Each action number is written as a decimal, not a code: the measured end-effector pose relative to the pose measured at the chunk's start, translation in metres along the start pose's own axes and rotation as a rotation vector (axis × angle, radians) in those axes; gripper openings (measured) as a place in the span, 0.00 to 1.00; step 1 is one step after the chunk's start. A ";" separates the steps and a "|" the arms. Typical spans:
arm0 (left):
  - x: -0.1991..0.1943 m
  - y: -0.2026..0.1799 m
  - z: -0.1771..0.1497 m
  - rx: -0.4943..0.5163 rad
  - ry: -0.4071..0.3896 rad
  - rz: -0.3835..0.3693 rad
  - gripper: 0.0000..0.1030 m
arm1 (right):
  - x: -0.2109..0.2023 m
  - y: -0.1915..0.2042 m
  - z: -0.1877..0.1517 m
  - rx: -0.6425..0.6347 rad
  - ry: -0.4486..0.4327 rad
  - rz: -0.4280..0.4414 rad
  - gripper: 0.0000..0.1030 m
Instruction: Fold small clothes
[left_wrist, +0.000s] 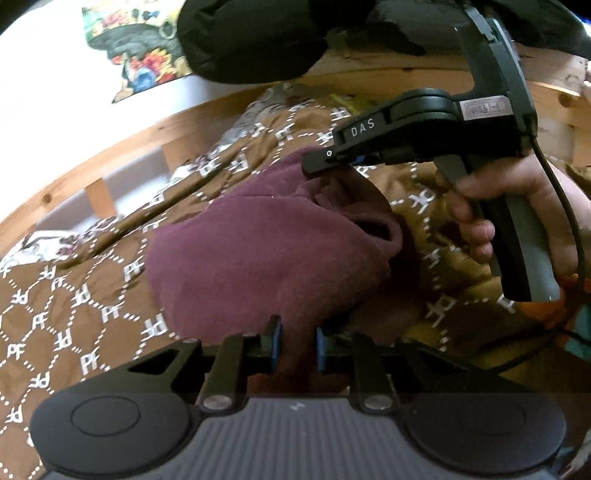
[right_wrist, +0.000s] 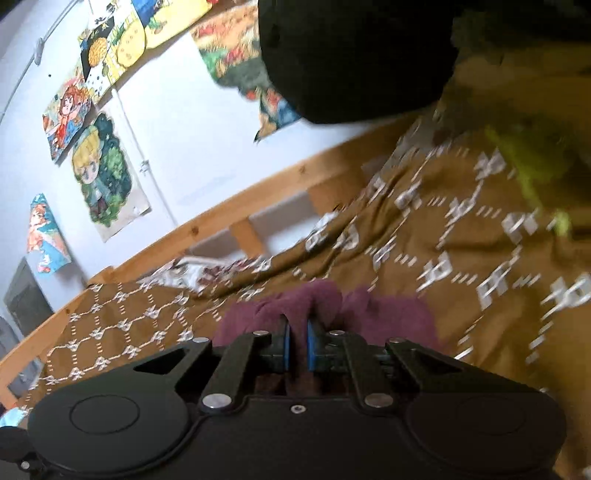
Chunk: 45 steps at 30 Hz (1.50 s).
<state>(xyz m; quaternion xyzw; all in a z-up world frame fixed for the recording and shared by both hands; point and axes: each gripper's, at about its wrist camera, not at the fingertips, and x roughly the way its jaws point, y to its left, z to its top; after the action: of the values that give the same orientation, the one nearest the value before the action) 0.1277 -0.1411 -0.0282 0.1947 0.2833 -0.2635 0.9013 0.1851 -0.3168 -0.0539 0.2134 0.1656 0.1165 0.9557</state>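
A small maroon fleece garment (left_wrist: 266, 251) lies bunched on a brown patterned bedspread (left_wrist: 74, 306). My left gripper (left_wrist: 298, 338) is shut on the garment's near edge, with cloth between its blue pads. My right gripper (left_wrist: 332, 158) comes in from the right in the left wrist view and is shut on the garment's far folded edge, lifting it a little. In the right wrist view the right gripper (right_wrist: 297, 328) pinches a ridge of the maroon garment (right_wrist: 325, 306) between its narrow blue pads. A hand (left_wrist: 517, 206) holds the right gripper's handle.
A wooden bed rail (left_wrist: 122, 147) runs along the far side of the bedspread, with a white wall (right_wrist: 177, 122) and several cartoon posters (right_wrist: 105, 173) behind it. A black bulky cloth item (left_wrist: 251, 33) hangs at the top. A yellow-green item (right_wrist: 528, 173) lies on the bedspread at the right.
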 end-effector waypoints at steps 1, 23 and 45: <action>0.002 -0.003 0.002 -0.005 0.000 -0.012 0.18 | -0.003 -0.003 0.002 -0.010 -0.005 -0.018 0.08; 0.004 -0.011 -0.002 -0.030 0.028 -0.152 0.53 | -0.002 -0.039 -0.021 -0.039 0.099 -0.227 0.23; -0.001 0.085 -0.035 -0.615 0.082 -0.089 0.99 | -0.040 0.005 -0.031 -0.181 0.182 -0.241 0.93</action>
<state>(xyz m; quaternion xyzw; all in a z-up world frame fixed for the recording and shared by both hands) 0.1627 -0.0562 -0.0378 -0.0892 0.3940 -0.1968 0.8933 0.1361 -0.3129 -0.0676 0.0936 0.2647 0.0346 0.9592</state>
